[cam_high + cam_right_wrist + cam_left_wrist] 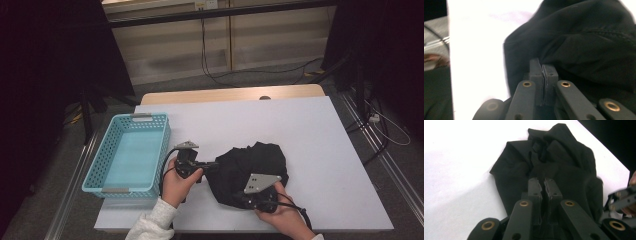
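Observation:
A crumpled black garment (260, 162) lies on the white table (310, 125), toward its near edge. My left gripper (216, 165) comes in from the garment's left side. In the left gripper view its jaws (543, 182) stand shut, with a fold of the black garment (564, 162) pinched between the pads. My right gripper (239, 197) is at the garment's near edge under its grey plate. Seen in the right gripper view, the right gripper (543, 66) is shut on the hem of the garment (586, 37). The right gripper (621, 197) also appears at the right of the left gripper view.
A turquoise plastic basket (95, 165) with nothing in it stands at the table's left edge, close to my left hand. Bare white tabletop stretches behind and to the right of the garment. Cables trail on the floor beyond the table.

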Tool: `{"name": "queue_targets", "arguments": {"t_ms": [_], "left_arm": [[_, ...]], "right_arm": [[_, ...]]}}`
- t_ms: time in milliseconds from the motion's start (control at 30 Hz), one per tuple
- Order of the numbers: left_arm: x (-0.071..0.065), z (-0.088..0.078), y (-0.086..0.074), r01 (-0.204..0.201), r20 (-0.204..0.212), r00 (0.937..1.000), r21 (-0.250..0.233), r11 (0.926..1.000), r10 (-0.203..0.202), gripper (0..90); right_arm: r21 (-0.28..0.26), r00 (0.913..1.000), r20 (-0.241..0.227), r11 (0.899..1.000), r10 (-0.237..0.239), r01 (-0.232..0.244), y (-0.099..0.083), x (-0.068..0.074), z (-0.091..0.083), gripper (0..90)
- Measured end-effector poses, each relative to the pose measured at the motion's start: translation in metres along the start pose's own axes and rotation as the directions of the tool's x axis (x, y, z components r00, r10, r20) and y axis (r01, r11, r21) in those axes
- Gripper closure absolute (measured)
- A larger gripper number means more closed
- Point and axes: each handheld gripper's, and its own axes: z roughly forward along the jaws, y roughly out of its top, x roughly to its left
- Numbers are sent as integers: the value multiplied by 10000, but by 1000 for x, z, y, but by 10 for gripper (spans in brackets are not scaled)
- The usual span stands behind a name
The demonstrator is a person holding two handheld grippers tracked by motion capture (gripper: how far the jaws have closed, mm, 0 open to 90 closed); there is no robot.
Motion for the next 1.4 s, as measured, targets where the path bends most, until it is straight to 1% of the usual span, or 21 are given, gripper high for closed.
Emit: {"name": "queue_targets", "arguments": {"t_ms": [100,200,333,400,500,567,633,700,767,833,867,967,1033,1100,1167,1200,1233,1300,1333,1367,1400], "left_arm": [[-2,-1,1,31,68,10000,-26,10000,-31,856],[-1,-1,0,2,28,10000,-57,10000,-2,858],[-1,-2,-2,22,-1,10000,-2,10000,-22,858],[-1,-3,-3,70,69,10000,20,10000,-70,858],[-4,-6,-5,32,65,10000,28,10000,-33,859],[-6,-7,-7,31,61,10000,42,10000,-31,859],[-8,-8,-8,-12,79,10000,116,9999,11,860],[-10,-8,-9,-61,79,10000,127,9999,60,860],[-13,-7,-10,-77,149,9999,179,9998,74,859],[-15,-6,-12,-151,194,9997,297,9994,145,860],[-16,-5,-12,-174,220,9996,348,9992,167,860],[-19,-3,-14,-254,362,9991,493,9985,237,860],[-20,-1,-14,-257,429,9988,537,9982,234,860],[-20,0,-14,-319,439,9986,584,9978,294,860],[-22,0,-14,-331,451,9985,629,9975,303,861],[-22,0,-13,-363,465,9984,596,9976,336,861],[-23,0,-13,-391,477,9982,627,9973,361,861],[-25,-1,-12,-440,488,9980,585,9973,412,861],[-26,-2,-11,-485,509,9977,587,9971,455,861],[-27,-2,-10,-524,530,9974,522,9973,496,861],[-27,-3,-10,-587,541,9970,515,9969,559,862]], "right_arm": [[-37,10000,71,10000,34,-34,0,0,1,829],[-326,9990,259,9989,356,-348,1,-9,-9,745],[-808,9942,716,9940,802,-744,5,-26,-29,639],[-1046,9886,1156,9909,962,-842,9,-36,-39,583],[-1453,9802,1504,9836,1286,-1067,13,-48,-50,520],[-1572,9696,1995,9813,1416,-1110,17,-57,-53,485],[-1596,9627,2244,9803,1509,-1165,20,-63,-51,433],[-1664,9445,2631,9736,1967,-1564,22,-73,-44,334],[-1670,9192,3184,9682,2317,-1862,23,-79,-37,294],[-1726,9117,3306,9654,2438,-1956,24,-86,-27,271],[-1704,9055,3360,9622,2593,-2123,24,-90,-20,242],[-1325,9085,3361,9675,2484,-2155,27,-96,-4,225],[-1138,9159,3239,9708,2371,-2110,30,-98,4,184],[-694,9258,2850,9686,2484,-2386,36,-99,14,152],[-255,9330,2869,9753,2173,-2193,36,-99,24,166],[22,9358,2712,9721,2251,-2344,34,-100,28,171],[227,9346,2534,9643,2497,-2638,31,-101,32,186],[670,9412,2246,9596,2524,-2733,26,-101,37,226],[458,9377,2276,9590,2625,-2795,24,-101,37,309],[481,9367,2296,9582,2642,-2820,24,-101,35,400],[597,9402,2049,9553,2721,-2895,25,-100,31,564]]}}
